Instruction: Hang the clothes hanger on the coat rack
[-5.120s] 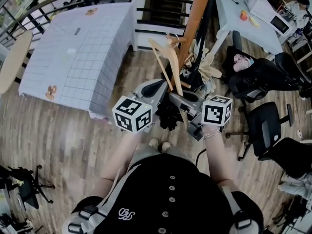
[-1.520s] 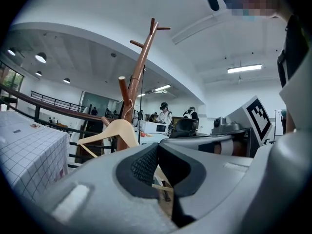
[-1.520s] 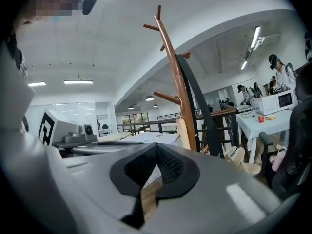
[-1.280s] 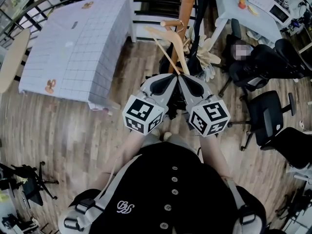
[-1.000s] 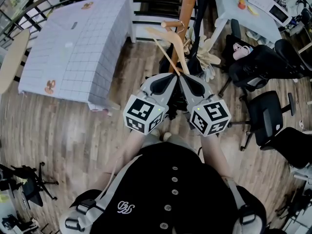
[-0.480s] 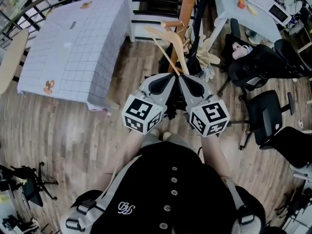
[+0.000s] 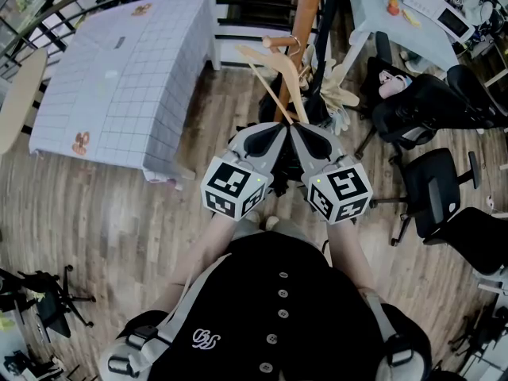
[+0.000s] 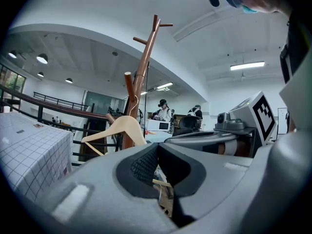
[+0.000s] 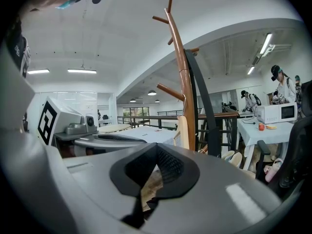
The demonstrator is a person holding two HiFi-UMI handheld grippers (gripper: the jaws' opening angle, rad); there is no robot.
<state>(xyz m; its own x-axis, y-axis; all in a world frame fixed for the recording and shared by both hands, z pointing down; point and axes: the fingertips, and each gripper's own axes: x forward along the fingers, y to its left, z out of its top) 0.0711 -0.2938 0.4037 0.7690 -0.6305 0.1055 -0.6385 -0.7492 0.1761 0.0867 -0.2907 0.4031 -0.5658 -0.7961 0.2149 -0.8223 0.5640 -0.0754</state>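
A pale wooden hanger (image 7: pixel 286 82) hangs slanted, with its hook over a low peg (image 7: pixel 278 40) of the brown wooden coat rack (image 7: pixel 309 6). Its lower end runs down between my two grippers, whose tips almost touch. The left gripper (image 7: pixel 283 125) has its jaws together where the hanger's arm (image 8: pixel 122 128) meets them (image 8: pixel 156 146), so it looks shut on that end. Beside it, the right gripper (image 7: pixel 294 125) is shut with nothing in it (image 9: pixel 157 145). From that side the hanger (image 9: pixel 184 130) shows edge-on, in front of the rack pole (image 9: pixel 183 72).
A table with a checked cloth (image 7: pixel 127 78) stands at the left. Black office chairs (image 7: pixel 436 197) and a white desk (image 7: pixel 381 14) are at the right. More pale hangers (image 7: pixel 341 94) lie at the rack's foot. A black strap (image 9: pixel 202 106) hangs on the pole.
Five seconds ago the hanger was held lower and nearer me, across the grippers. Over the last second nothing has visibly moved.
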